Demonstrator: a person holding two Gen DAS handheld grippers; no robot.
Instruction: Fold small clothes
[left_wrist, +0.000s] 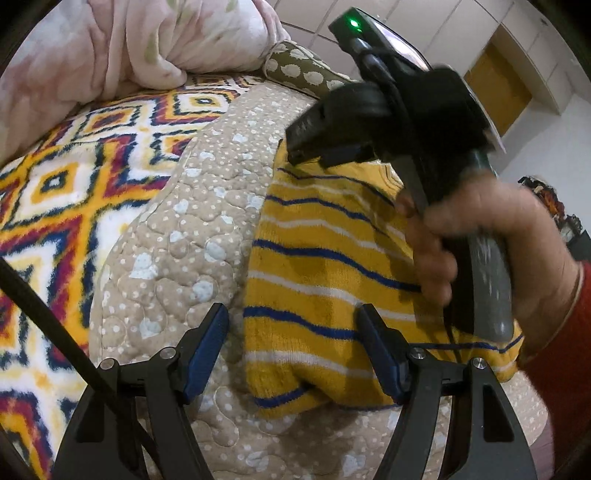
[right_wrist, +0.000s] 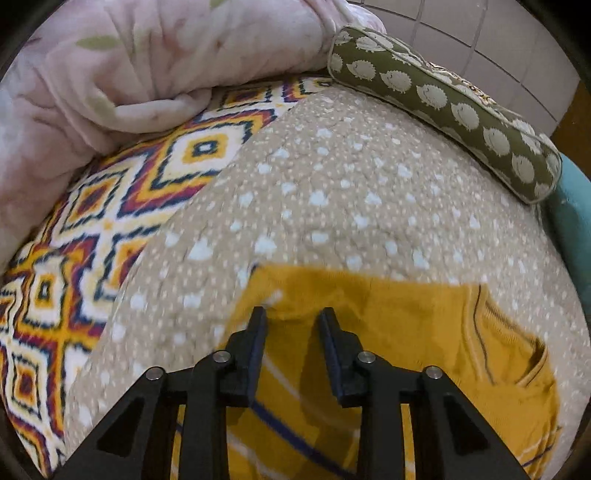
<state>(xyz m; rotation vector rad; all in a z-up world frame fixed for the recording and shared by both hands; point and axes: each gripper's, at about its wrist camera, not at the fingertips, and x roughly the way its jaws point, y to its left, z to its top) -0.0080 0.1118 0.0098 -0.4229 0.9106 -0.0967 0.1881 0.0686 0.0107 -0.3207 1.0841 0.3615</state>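
Note:
A small yellow sweater (left_wrist: 317, 266) with blue and white stripes lies on a beige quilted mat (left_wrist: 192, 236). My left gripper (left_wrist: 291, 317) is open above the sweater's lower part, with its right finger over the fabric and its left finger over the mat. A hand (left_wrist: 491, 236) holds my right gripper (left_wrist: 306, 157), which points down at the sweater's far edge. In the right wrist view the right gripper (right_wrist: 293, 314) is open, its jaws a little apart above the plain yellow upper part of the sweater (right_wrist: 406, 325), near its top left corner. Nothing is pinched between them.
The beige mat (right_wrist: 351, 192) lies on a blanket with bright diamond patterns (right_wrist: 110, 206). A bunched pink blanket (right_wrist: 147, 55) lies at the back left. An olive bolster with a hedgehog print (right_wrist: 443, 103) lies along the back right edge, and tiled floor lies beyond it.

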